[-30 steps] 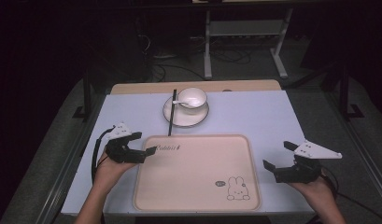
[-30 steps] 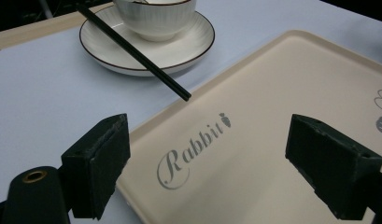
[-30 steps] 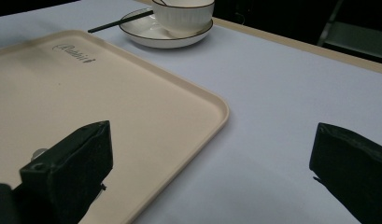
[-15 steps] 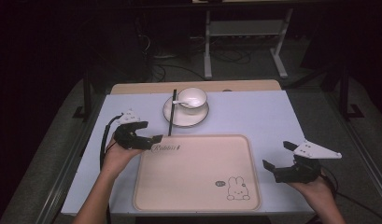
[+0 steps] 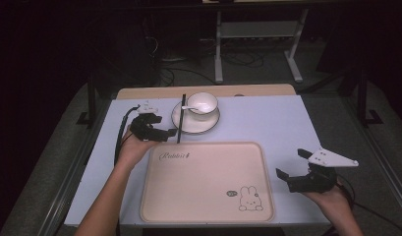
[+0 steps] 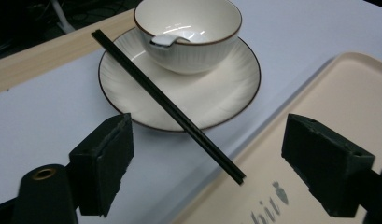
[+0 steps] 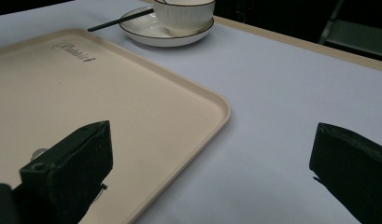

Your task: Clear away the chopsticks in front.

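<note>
A white bowl (image 5: 202, 104) holding a white spoon (image 6: 167, 41) stands on a saucer (image 5: 188, 125) at the back of the table. Black chopsticks (image 5: 181, 118) lie across the saucer's left rim, their near end reaching the beige tray (image 5: 203, 196). My left gripper (image 5: 168, 127) is open just left of the chopsticks. In the left gripper view its jaws straddle the chopsticks' (image 6: 170, 105) near end without touching. My right gripper (image 5: 291, 163) hovers open to the right of the tray, empty.
The tray (image 7: 109, 93) carries a rabbit print near its front right corner and script at its back left. A wooden strip (image 5: 203, 91) runs along the table's far edge. Bare table lies between the tray and the right gripper (image 7: 212, 140).
My left gripper has moved forward and to the right, from beside the tray's back left corner up to the chopsticks. The right gripper has stayed put.
</note>
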### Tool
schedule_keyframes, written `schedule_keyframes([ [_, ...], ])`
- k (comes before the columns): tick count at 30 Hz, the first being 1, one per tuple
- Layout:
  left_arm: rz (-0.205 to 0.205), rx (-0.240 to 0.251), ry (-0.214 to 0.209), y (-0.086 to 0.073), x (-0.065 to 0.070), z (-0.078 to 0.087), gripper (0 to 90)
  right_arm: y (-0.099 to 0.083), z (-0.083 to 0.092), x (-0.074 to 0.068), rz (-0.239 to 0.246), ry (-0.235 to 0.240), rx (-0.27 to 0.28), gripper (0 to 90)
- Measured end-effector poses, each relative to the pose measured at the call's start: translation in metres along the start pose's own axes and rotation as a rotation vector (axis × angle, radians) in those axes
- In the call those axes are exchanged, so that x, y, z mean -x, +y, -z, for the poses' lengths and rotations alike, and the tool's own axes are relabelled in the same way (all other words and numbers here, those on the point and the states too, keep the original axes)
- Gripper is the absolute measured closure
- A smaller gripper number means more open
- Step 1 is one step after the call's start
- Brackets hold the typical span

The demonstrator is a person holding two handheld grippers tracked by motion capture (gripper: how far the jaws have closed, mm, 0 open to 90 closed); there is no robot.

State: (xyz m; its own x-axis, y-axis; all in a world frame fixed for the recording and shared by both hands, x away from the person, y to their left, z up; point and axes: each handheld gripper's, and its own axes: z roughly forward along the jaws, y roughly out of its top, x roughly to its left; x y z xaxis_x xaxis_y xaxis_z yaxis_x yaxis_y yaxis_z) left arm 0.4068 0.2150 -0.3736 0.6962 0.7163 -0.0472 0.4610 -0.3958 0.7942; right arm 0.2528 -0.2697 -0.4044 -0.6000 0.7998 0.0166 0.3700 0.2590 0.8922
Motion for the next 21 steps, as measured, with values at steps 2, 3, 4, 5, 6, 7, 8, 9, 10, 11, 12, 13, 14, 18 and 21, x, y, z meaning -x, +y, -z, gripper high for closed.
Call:
schedule_keyframes([
  [2,-0.003,-0.018,0.029,0.009,-0.002,-0.008,20.4,0.000,0.000,0.000,0.002,-0.002,-0.002,0.0],
  [3,-0.003,-0.018,0.029,0.009,-0.002,-0.008,22.1,0.000,-0.001,0.000,0.003,-0.001,-0.001,0.0],
  [4,-0.002,-0.019,0.037,0.011,-0.002,-0.011,23.9,0.000,-0.001,0.000,0.003,-0.002,-0.002,0.0],
  [5,-0.007,-0.041,0.053,0.016,-0.004,-0.019,25.5,0.000,-0.001,0.000,0.002,-0.002,-0.003,0.0],
  [6,-0.005,-0.051,0.061,0.018,-0.005,-0.023,27.6,0.000,-0.001,0.000,0.002,-0.001,-0.002,0.0],
  [7,-0.005,-0.051,0.061,0.018,-0.005,-0.023,29.3,0.000,-0.001,0.000,0.002,-0.001,-0.002,0.0],
  [8,-0.002,-0.059,0.069,0.019,-0.006,-0.026,29.3,0.000,-0.001,0.001,0.001,-0.001,-0.002,0.0],
  [9,0.001,-0.066,0.066,0.020,-0.007,-0.030,30.8,0.000,0.000,0.001,0.001,-0.002,-0.001,0.0],
  [10,0.006,-0.074,0.066,0.021,-0.008,-0.033,34.7,0.000,0.000,0.001,0.001,-0.002,-0.001,0.0],
  [11,0.006,-0.084,0.066,0.021,-0.009,-0.037,36.4,0.000,0.000,0.001,-0.001,-0.001,-0.001,0.0],
  [12,0.008,-0.092,0.064,0.022,-0.009,-0.042,38.6,-0.001,0.000,0.001,-0.001,-0.001,-0.001,0.0],
  [13,0.008,-0.099,0.064,0.022,-0.010,-0.046,39.8,-0.001,0.000,0.001,-0.001,0.000,0.001,0.0],
  [14,0.010,-0.105,0.066,0.022,-0.010,-0.049,41.4,-0.001,0.000,0.002,-0.002,0.001,0.002,0.0],
  [18,0.038,-0.115,0.084,0.024,-0.012,-0.062,47.6,-0.001,0.000,0.002,-0.006,0.002,0.002,0.0],
  [21,0.042,-0.136,0.099,0.023,-0.013,-0.069,50.7,-0.001,0.001,0.002,-0.005,0.002,0.002,0.0],
])
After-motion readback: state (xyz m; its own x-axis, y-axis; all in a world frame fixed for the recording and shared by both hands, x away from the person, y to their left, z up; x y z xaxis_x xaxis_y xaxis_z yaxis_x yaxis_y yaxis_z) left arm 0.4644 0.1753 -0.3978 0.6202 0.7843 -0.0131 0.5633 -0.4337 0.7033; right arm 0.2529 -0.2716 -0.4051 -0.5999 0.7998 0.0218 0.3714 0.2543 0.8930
